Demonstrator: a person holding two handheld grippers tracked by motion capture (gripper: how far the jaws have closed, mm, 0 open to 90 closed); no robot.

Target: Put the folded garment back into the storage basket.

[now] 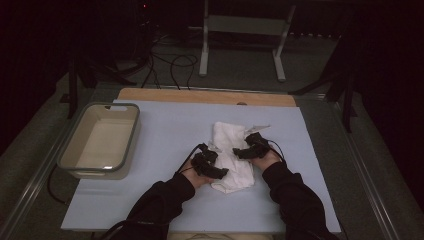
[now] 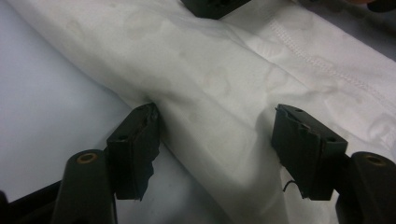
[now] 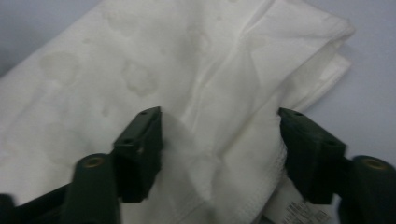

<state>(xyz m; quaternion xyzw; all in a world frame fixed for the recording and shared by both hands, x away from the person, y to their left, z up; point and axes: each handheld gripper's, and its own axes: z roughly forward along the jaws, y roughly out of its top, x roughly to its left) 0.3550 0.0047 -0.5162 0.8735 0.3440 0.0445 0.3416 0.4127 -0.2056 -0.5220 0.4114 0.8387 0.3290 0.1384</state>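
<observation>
Both grippers sit on a white cloth (image 1: pixel 231 155) in the middle of the light blue mat (image 1: pixel 165 130) that covers the table, the left gripper (image 1: pixel 210 165) at its near left side and the right gripper (image 1: pixel 252 147) at its right side, each with its jaws spread wide and nothing pinched between them. From largest to smallest: the mat gives a plain, flat bed for the work; a grey bin (image 1: pixel 100 140) stands apart on the mat's left edge, likely waiting to take the cloth; the cloth lies in a rough fold with a stitched hem (image 2: pixel 317 60) showing. In the left gripper view a raised ridge of fabric runs between the open jaws, which looks placed for a pinch. In the right gripper view the jaws straddle layered edges near a corner (image 3: pixel 336 32), probably to gather those layers together
</observation>
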